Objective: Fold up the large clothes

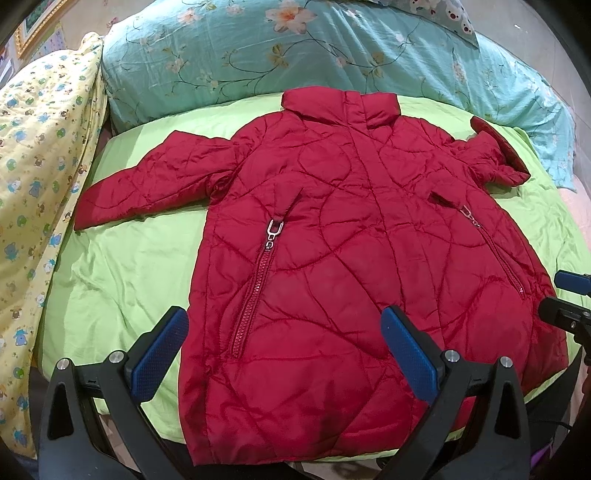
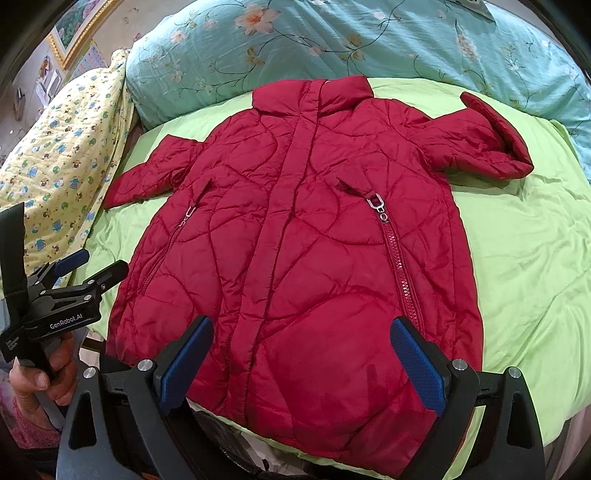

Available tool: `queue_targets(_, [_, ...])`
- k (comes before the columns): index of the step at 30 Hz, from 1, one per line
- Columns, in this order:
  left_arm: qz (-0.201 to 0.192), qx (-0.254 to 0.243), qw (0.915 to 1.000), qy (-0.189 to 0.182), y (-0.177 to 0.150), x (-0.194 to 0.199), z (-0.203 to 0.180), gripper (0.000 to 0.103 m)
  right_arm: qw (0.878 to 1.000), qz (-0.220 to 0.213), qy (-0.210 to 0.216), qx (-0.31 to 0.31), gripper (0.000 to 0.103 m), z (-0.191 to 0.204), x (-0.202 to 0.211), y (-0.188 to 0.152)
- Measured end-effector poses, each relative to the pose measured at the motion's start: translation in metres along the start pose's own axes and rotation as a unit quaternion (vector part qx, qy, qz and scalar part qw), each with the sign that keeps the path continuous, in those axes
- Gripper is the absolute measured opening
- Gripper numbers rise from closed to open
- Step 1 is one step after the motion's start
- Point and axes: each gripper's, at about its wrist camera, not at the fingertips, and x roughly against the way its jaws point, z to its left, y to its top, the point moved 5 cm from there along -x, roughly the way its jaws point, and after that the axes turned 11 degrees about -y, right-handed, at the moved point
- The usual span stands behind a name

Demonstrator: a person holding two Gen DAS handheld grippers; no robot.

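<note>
A red quilted jacket (image 1: 332,236) (image 2: 295,229) lies front up on the green sheet (image 1: 125,266) (image 2: 524,251), collar toward the pillows and both pocket zips showing. One sleeve (image 1: 129,192) lies straight out to the left. The other sleeve (image 2: 484,144) is bent, its cuff turned up. My left gripper (image 1: 284,321) hovers open over the hem's left half with nothing between its blue pads; it also shows at the left edge (image 2: 96,266), held by a hand (image 2: 40,369). My right gripper (image 2: 303,325) is open above the hem's right half, and its tips show at the edge (image 1: 561,297).
A teal floral quilt (image 1: 295,55) (image 2: 332,40) is piled behind the collar. A yellow printed quilt (image 1: 40,155) (image 2: 62,140) lies along the left side. A framed picture (image 2: 81,26) hangs on the wall. Bare green sheet lies on both sides of the jacket.
</note>
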Motion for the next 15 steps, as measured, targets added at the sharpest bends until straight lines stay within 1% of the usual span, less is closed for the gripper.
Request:
queue_targets(3, [0.003, 0.003, 1.0, -0.006, 0.0, -0.001, 0.001, 0.103, 1.0, 0.004, 0.001, -0.001, 0.097, 0.001, -0.002, 0.0])
queue_targets(4, [0.004, 0.004, 1.0, -0.007, 0.0, -0.002, 0.001, 0.103, 1.0, 0.014, 0.005, -0.004, 0.097, 0.0, -0.001, -0.001])
queue_targets(6, [0.006, 0.007, 0.9999, -0.012, 0.0, -0.004, 0.002, 0.103, 1.0, 0.016, 0.007, -0.005, 0.097, 0.0, -0.002, 0.0])
queue_targets(8, [0.005, 0.008, 0.9998, -0.015, 0.0, -0.005, 0.002, 0.103, 1.0, 0.006, 0.006, -0.004, 0.097, -0.001, -0.003, 0.001])
queue_targets(9, [0.003, 0.005, 0.9999, -0.012, 0.0, -0.006, 0.002, 0.103, 1.0, 0.006, 0.007, -0.005, 0.097, -0.001, -0.004, 0.002])
queue_targets(11, [0.005, 0.005, 0.9999, -0.008, 0.001, -0.008, 0.003, 0.103, 1.0, -0.007, 0.008, -0.005, 0.097, -0.002, -0.005, 0.004])
queue_targets(13, [0.007, 0.01, 0.9998, -0.015, 0.001, -0.011, 0.004, 0.103, 1.0, -0.02, 0.004, -0.004, 0.097, -0.004, -0.005, 0.006])
queue_targets(15, [0.011, 0.006, 0.9999, -0.009, 0.002, -0.012, 0.005, 0.103, 1.0, -0.028, 0.001, -0.004, 0.097, -0.006, -0.006, 0.008])
